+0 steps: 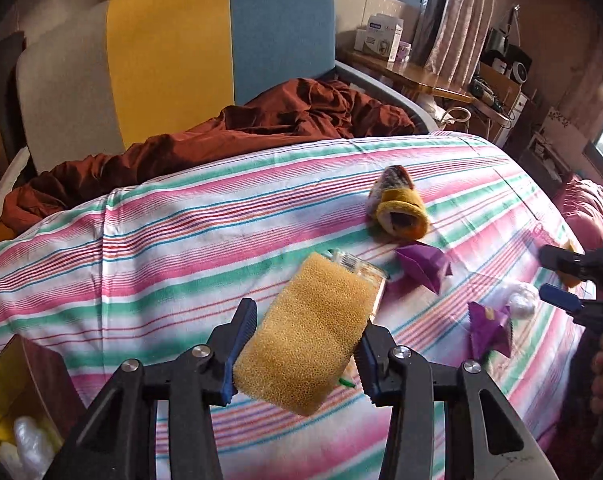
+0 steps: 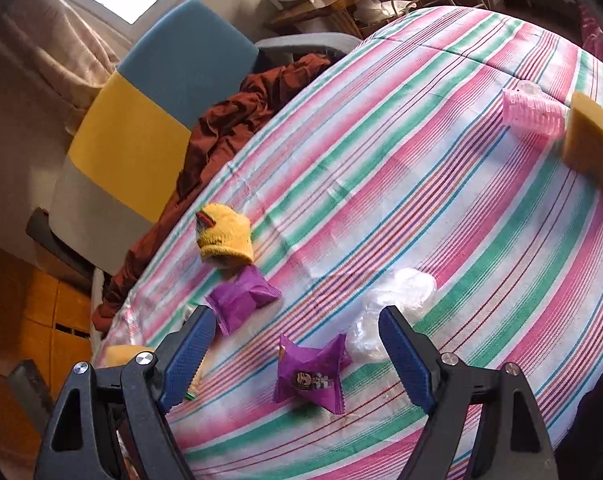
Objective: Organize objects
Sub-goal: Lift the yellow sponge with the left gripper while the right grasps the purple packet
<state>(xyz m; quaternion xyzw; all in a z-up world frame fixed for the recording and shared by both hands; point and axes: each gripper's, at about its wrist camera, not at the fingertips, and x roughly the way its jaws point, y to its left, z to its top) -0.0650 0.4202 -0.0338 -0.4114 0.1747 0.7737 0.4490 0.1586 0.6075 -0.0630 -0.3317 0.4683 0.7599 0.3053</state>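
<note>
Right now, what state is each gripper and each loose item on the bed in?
Left gripper: shut on the sponge.
Sponge: held, lifted off the sheet.
Right gripper: open, empty.
Nearer purple packet: lying between its fingers, ungripped.
Yellow sock: rolled up.
Plastic wrap: crumpled.

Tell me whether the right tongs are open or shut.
Open: the right tongs stand spread wide above a purple packet, gripping nothing.

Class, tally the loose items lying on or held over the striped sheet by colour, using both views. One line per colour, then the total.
Purple: 2, packet and packet
Yellow: 3, sponge in the left tongs, sponge, knit roll
Pink: 1, curler
Clear: 2, plastic wrap, box behind the held sponge
Total: 8
</note>
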